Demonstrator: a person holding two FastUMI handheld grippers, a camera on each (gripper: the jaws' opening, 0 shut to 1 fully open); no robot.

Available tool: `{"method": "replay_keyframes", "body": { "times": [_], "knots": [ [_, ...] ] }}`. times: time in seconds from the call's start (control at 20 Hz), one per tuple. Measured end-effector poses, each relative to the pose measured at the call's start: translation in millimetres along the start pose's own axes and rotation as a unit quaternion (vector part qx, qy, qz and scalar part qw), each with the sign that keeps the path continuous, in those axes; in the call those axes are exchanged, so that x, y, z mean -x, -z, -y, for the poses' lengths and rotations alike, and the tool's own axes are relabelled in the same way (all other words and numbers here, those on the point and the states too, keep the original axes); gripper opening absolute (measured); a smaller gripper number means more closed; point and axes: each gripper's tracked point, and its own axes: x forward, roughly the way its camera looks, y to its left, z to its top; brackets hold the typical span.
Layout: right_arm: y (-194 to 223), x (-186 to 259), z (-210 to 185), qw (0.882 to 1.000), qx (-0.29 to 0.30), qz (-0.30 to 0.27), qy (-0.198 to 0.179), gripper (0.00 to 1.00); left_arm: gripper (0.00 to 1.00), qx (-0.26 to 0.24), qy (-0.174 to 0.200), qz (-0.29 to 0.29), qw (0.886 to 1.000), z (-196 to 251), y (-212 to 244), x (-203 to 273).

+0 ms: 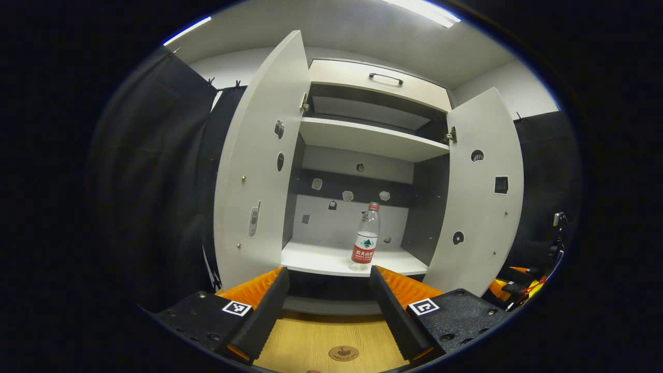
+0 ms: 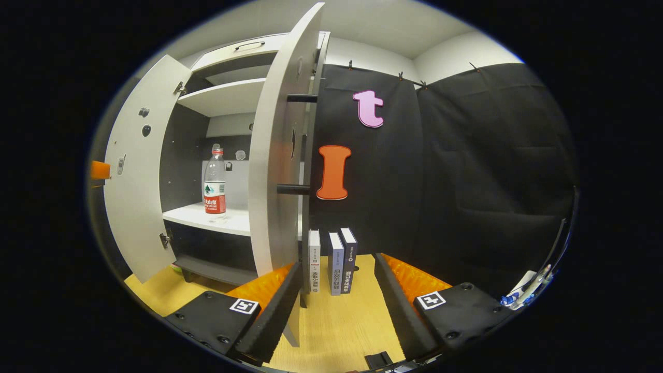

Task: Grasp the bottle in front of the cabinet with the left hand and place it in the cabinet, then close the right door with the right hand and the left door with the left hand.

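A clear water bottle (image 1: 366, 238) with a red cap and red label stands upright on the cabinet's lower white shelf (image 1: 321, 259), near its front edge. Both cabinet doors are swung open: the left door (image 1: 259, 171) and the right door (image 1: 479, 197). My left gripper (image 1: 329, 273) is open and empty, a short way in front of the shelf, with the bottle beyond its right finger. In the right gripper view the bottle (image 2: 214, 181) shows past the right door (image 2: 279, 171), which I see edge-on. My right gripper (image 2: 337, 264) is open, the door's lower edge just inside its left finger.
Three books (image 2: 334, 259) stand upright on the wooden table (image 2: 342, 321) against the black cloth, straight ahead of the right gripper. A drawer with a dark handle (image 1: 386, 77) tops the cabinet, above an upper shelf (image 1: 368, 137). The left door (image 2: 134, 171) stands at the far left.
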Motion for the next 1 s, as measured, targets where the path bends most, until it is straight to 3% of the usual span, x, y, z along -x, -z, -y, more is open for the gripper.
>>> {"method": "replay_keyframes", "body": {
  "times": [0.4,1.0],
  "knots": [
    [-2,1,-40,1.0,0.005,0.001,-0.028,0.95,0.95,0.015,-0.013,0.004,1.0,-19,-3,21],
    [-8,-12,-107,0.995,0.01,0.009,-0.1,0.95,0.95,0.014,-0.039,0.011,0.999,-44,-6,37]
  ]
}}
